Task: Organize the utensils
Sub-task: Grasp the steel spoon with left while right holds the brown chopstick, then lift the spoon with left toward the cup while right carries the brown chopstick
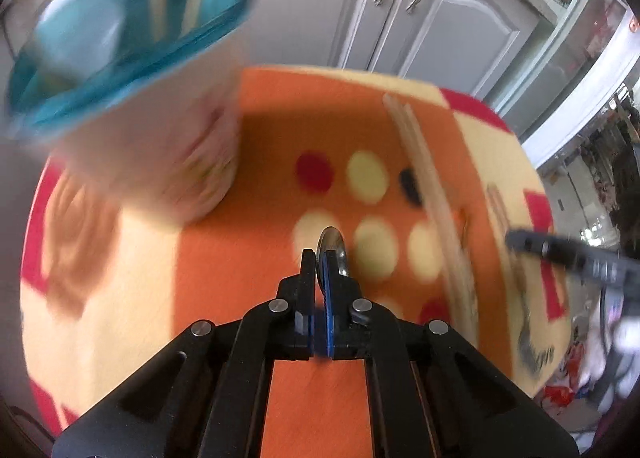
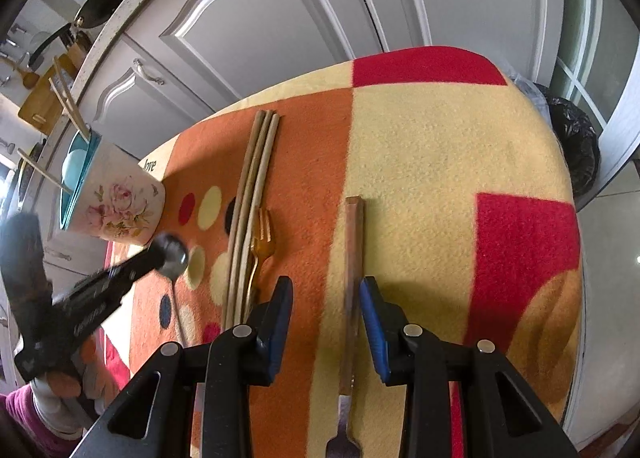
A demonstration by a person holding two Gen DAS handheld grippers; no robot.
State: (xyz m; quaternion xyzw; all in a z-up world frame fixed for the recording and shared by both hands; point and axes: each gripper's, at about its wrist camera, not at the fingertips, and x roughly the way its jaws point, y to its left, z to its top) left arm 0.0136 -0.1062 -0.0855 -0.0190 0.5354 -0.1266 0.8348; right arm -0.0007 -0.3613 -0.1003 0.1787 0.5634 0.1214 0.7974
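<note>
The left gripper (image 1: 320, 270) is clamped on a metal spoon (image 1: 332, 248), carried above the cloth just short of the floral cup (image 2: 120, 204), which already holds chopsticks. The right gripper (image 2: 326, 298), fingers spread, straddles the wooden-handled fork (image 2: 354, 258), whose long axis runs straight along its fingers; this hand is much the nearer. Loose chopsticks (image 2: 252, 198) and a golden fork (image 2: 260, 242) lie between that fork and the cup on the patterned cloth (image 2: 440, 158), with grey kitchen cabinets (image 2: 260, 18) behind.
</note>
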